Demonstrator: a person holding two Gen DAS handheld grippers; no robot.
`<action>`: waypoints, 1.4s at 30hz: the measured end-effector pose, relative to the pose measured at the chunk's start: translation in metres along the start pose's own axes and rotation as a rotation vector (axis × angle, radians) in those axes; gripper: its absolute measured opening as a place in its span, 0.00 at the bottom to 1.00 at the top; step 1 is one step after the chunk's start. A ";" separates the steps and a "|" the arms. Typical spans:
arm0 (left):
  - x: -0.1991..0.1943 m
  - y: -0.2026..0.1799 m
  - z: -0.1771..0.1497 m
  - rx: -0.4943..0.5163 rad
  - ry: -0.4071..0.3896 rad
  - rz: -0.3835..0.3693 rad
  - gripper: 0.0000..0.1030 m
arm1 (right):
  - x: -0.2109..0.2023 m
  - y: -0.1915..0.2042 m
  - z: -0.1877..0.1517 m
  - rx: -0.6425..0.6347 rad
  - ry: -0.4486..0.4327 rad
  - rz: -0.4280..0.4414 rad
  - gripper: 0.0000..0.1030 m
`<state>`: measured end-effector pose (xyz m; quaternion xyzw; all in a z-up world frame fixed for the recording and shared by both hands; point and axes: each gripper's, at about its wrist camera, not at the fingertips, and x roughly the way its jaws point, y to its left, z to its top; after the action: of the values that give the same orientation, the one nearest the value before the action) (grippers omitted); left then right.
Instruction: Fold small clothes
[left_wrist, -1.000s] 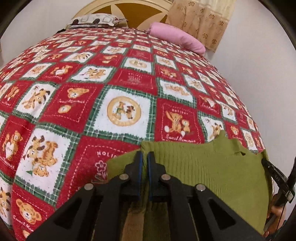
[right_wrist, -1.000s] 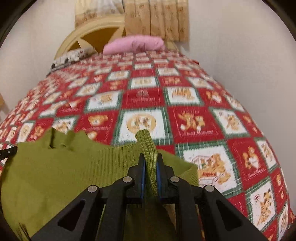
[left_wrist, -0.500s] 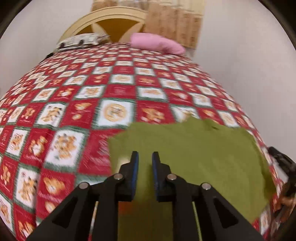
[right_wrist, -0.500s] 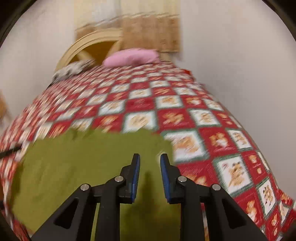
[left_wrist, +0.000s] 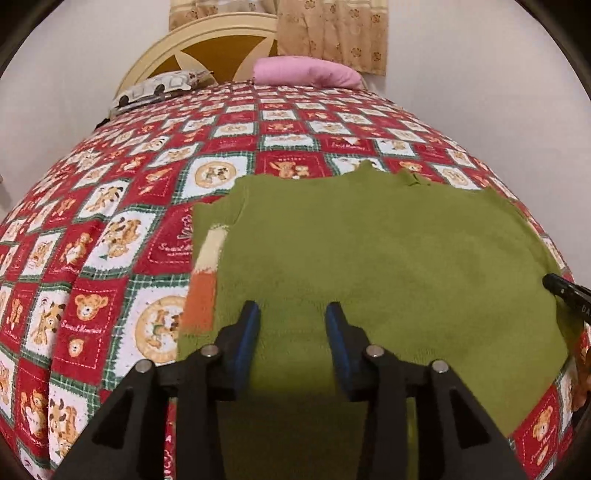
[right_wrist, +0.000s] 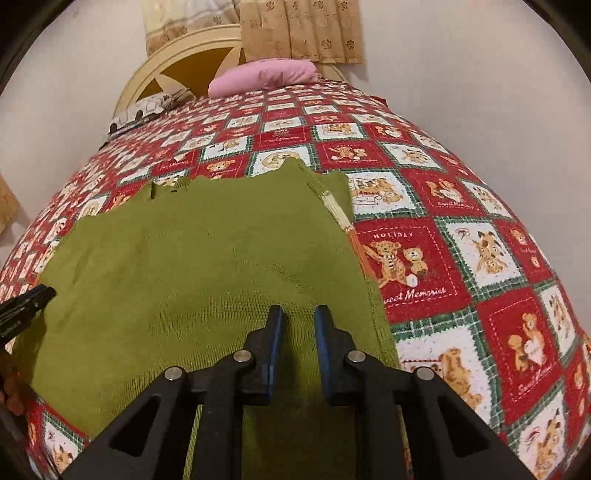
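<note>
So right now I've got the green sweater (left_wrist: 369, 266) spread flat on the bed, lying on the red teddy-bear quilt (left_wrist: 110, 206), and it fills the lower middle of both views. My left claw (left_wrist: 291, 314) sits at the bottom centre of the left view with its jaws wide apart and nothing between them, hovering over the near part of the sweater. My right claw (right_wrist: 297, 314) is at the bottom centre of the right view, jaws also apart (a bit narrower) and empty, over the sweater close to its right edge. The neck end points toward the top of the frame, toward the headboard (left_wrist: 207, 48) and the pink pillow (left_wrist: 306, 72). There's a cream and orange striped sleeve (left_wrist: 203, 280) poking out along the left side of the sweater in the left view, and I can see the same kind of striping at the right edge in the right view, so it looks like the sleeves are partly tucked under or folded in, can't tell exactly which. My read: the sweater is laid out and smoothed, and I'm between grabs, about to start an actual fold. Next move probably means pinching the near hem or one side with both claws and carrying it over evenly, keeping the knit from bunching since it looks soft and stretchy.
</note>
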<state>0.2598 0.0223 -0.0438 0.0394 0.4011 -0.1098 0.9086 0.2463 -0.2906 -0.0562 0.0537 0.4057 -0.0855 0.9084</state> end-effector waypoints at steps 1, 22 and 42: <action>0.000 -0.003 0.000 0.013 -0.001 0.016 0.40 | 0.000 0.005 -0.001 -0.024 -0.012 -0.023 0.16; -0.067 0.055 -0.050 -0.309 -0.082 -0.006 1.00 | -0.002 0.007 -0.002 -0.026 -0.034 -0.016 0.19; -0.024 0.039 -0.044 -0.539 0.002 -0.328 0.41 | -0.006 0.013 0.004 -0.050 -0.020 -0.051 0.19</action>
<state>0.2211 0.0714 -0.0563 -0.2679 0.4178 -0.1444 0.8560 0.2478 -0.2778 -0.0486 0.0199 0.3998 -0.0992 0.9110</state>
